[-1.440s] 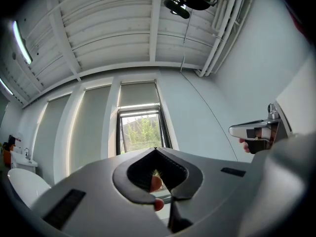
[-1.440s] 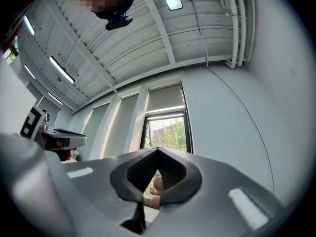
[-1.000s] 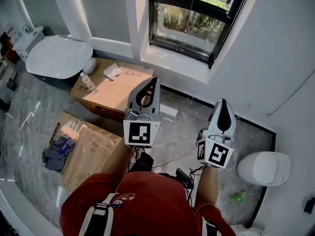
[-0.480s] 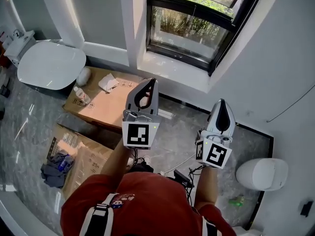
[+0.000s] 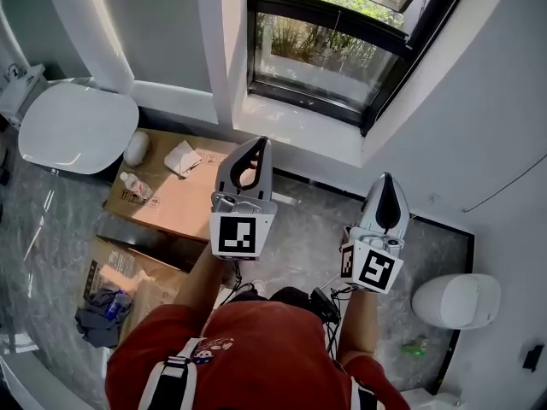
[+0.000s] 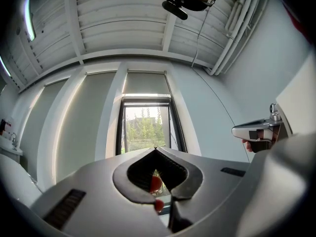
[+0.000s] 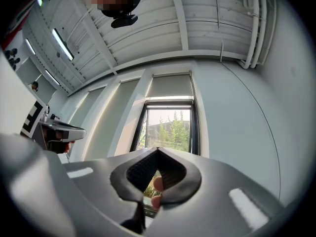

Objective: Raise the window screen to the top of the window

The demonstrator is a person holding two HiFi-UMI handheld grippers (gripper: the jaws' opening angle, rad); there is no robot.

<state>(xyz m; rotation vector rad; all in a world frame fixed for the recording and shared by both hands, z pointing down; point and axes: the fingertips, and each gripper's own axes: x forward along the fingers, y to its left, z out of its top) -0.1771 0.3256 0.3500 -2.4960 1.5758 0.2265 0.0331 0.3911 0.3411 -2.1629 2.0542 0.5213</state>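
Note:
The black-framed window (image 5: 333, 49) is set in the white wall ahead, with greenery outside. In the gripper views a pale window screen (image 6: 145, 83) (image 7: 171, 86) covers the upper part of the opening above the bare glass (image 6: 146, 127) (image 7: 173, 130). My left gripper (image 5: 259, 141) is held out toward the sill, shut, with nothing between its jaws. My right gripper (image 5: 387, 178) is level with it to the right, also shut and empty. Both are still short of the window and touch nothing.
A white sill (image 5: 299, 131) juts out under the window. Cardboard boxes (image 5: 171, 199) with a small bottle (image 5: 132, 184) lie on the floor at the left, next to a white toilet lid (image 5: 77, 126). Another white fixture (image 5: 453, 297) sits at the lower right. Cables trail by my feet.
I have come closer to the window: it fills more of the head view, and the boxes have slid left and down. Both grippers stay shut, side by side.

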